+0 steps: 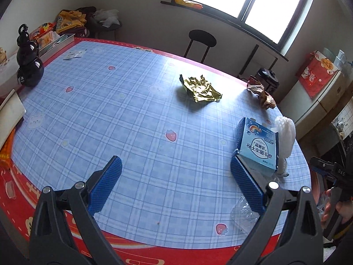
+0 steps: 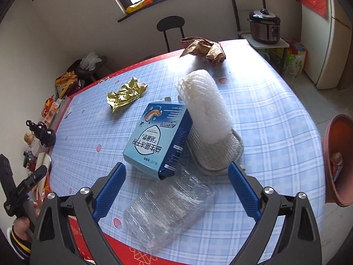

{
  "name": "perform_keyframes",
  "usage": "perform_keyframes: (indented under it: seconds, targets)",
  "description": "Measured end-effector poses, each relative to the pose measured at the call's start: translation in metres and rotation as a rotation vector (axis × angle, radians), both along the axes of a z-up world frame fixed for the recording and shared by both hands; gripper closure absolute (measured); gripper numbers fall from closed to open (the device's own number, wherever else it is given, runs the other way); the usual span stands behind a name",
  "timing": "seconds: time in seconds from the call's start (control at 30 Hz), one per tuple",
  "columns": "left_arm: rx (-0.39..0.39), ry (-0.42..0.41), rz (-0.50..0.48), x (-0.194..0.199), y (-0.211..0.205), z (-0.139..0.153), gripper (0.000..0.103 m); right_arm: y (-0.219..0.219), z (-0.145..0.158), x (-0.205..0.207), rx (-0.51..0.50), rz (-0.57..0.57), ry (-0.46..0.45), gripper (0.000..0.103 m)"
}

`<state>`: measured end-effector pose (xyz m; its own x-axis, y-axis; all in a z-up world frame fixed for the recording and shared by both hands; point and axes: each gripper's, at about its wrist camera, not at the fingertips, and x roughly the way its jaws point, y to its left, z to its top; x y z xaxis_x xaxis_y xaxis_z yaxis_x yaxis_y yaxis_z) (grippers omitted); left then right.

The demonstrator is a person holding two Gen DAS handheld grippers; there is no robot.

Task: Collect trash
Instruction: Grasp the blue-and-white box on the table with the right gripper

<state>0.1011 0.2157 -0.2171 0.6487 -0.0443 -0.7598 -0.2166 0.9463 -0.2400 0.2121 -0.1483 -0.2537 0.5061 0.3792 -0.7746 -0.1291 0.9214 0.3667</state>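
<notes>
On the blue checked tablecloth (image 1: 110, 114) lie a crumpled gold wrapper (image 1: 199, 89) (image 2: 125, 95), a crumpled brown paper (image 1: 262, 92) (image 2: 204, 47), a blue box (image 1: 257, 143) (image 2: 157, 137), a white foam net sleeve (image 1: 285, 137) (image 2: 207, 103) and a crushed clear plastic container (image 1: 245, 212) (image 2: 169, 207). My left gripper (image 1: 175, 165) is open and empty above the table's near side, left of the box. My right gripper (image 2: 176, 172) is open and empty, its jaws to either side of the clear container, with the box just ahead.
A reddish-brown bin (image 2: 337, 159) stands at the table's right edge. A black gourd-shaped bottle (image 1: 28, 64) stands at the far left by a metal tray (image 1: 57, 43). A mesh basket (image 2: 216, 148) lies under the foam sleeve. A black stool (image 1: 201, 38) and a rice cooker (image 2: 265, 25) stand beyond the table.
</notes>
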Motion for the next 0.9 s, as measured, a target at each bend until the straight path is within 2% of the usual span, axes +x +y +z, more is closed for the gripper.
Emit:
perform_keyframes:
  seconds: [0.23, 0.5, 0.63, 0.7, 0.77, 0.9]
  targets:
    - [0.016, 0.04, 0.048, 0.002, 0.056, -0.011, 0.006, 0.036, -0.058, 0.047, 0.044, -0.088, 0.091, 0.033]
    - [0.037, 0.059, 0.068, 0.006, 0.1, -0.015, 0.006, 0.049, -0.089, 0.062, 0.13, -0.177, 0.133, 0.036]
    - [0.018, 0.062, 0.055, 0.007, 0.103, -0.021, 0.006, 0.052, -0.095, 0.066, 0.179, -0.201, 0.147, 0.036]
    - [-0.011, 0.067, 0.048, 0.006, 0.102, -0.026, 0.006, 0.056, -0.094, 0.067, 0.171, -0.197, 0.147, 0.038]
    - [-0.056, 0.076, 0.038, 0.006, 0.098, -0.033, 0.006, 0.059, -0.09, 0.065, 0.17, -0.188, 0.14, 0.044]
    - [-0.124, 0.094, 0.017, 0.008, 0.084, -0.045, 0.006, 0.062, -0.074, 0.057, 0.184, -0.152, 0.107, 0.062]
